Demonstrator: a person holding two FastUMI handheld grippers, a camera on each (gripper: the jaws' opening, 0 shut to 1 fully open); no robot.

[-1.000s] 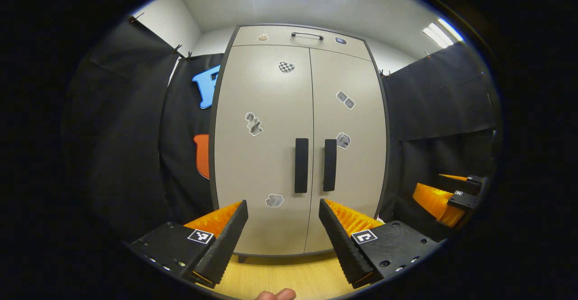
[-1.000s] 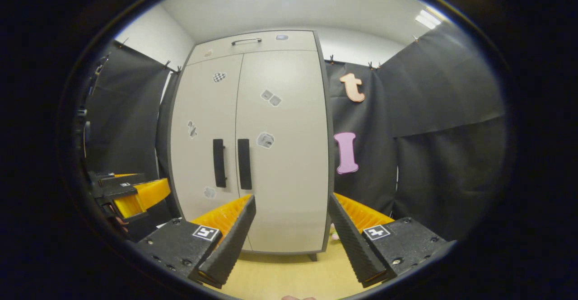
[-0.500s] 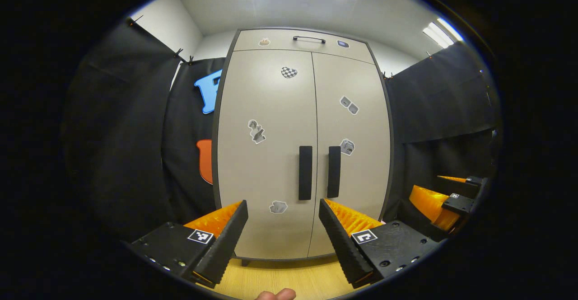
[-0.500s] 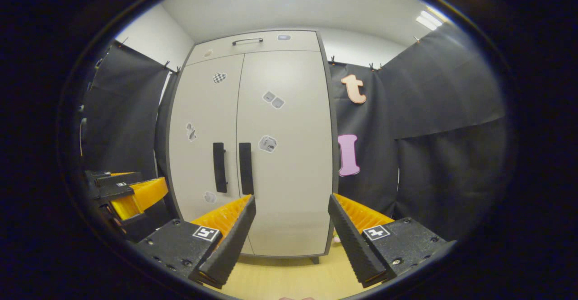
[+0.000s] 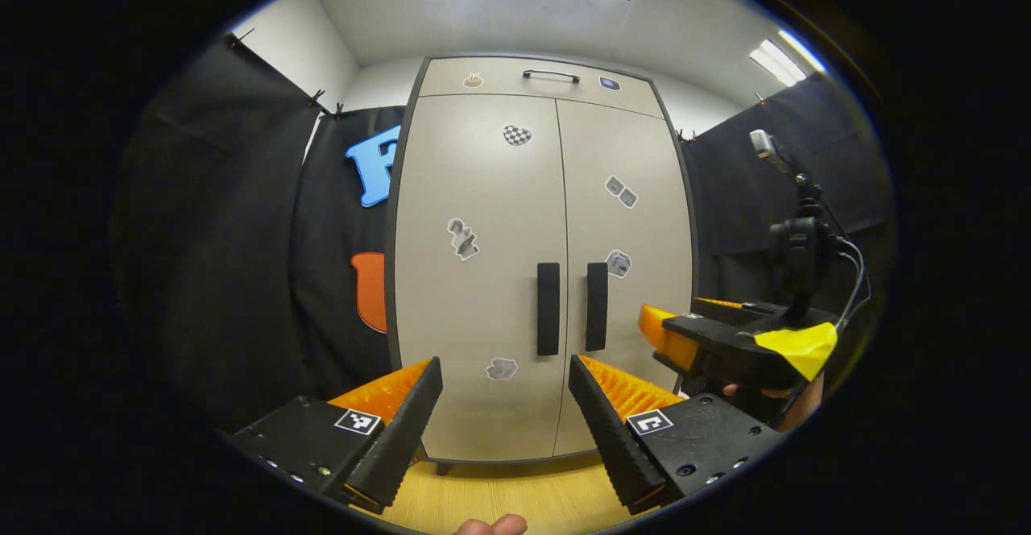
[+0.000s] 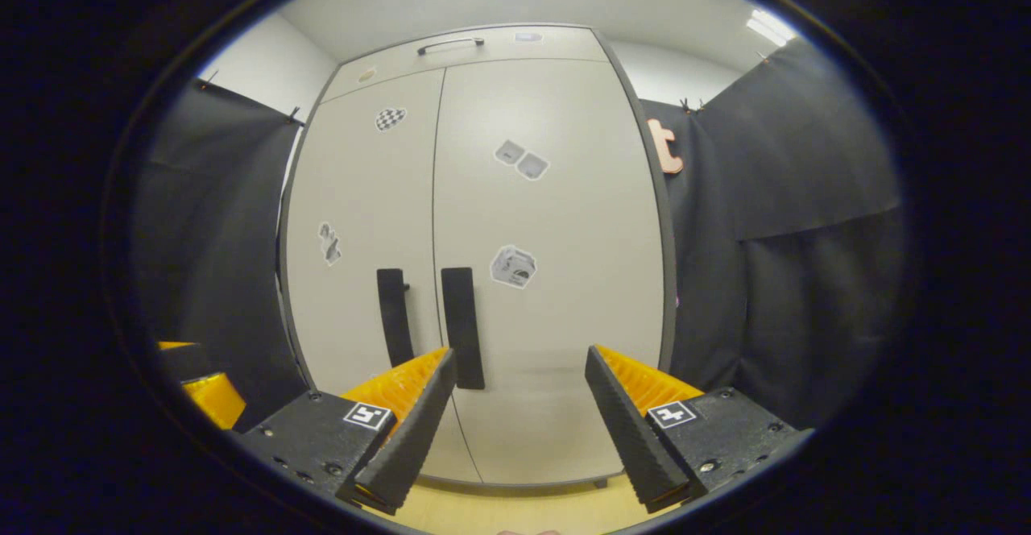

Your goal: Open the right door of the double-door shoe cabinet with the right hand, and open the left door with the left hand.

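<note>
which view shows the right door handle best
The right gripper view: the right door handle looms large and close, just above the right gripper's open fingers, though one fingertip covers its lower edge. The left gripper view shows the same handle whole and unobstructed, but smaller and farther off.

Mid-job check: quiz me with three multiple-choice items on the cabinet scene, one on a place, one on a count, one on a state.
1. Where do the door handles sit on the shoe cabinet?
A. at the outer edges
B. side by side at the centre seam
C. along the bottom

2. How many vertical black handles are on the two doors?
A. one
B. two
C. four

3. What state is the right door in?
A. closed
C. removed
B. swung wide open

Answers: 1 B, both bars flank the seam. 2 B, one bar per door. 3 A, it lies flush with the left door, and the open right gripper grips nothing.
</note>
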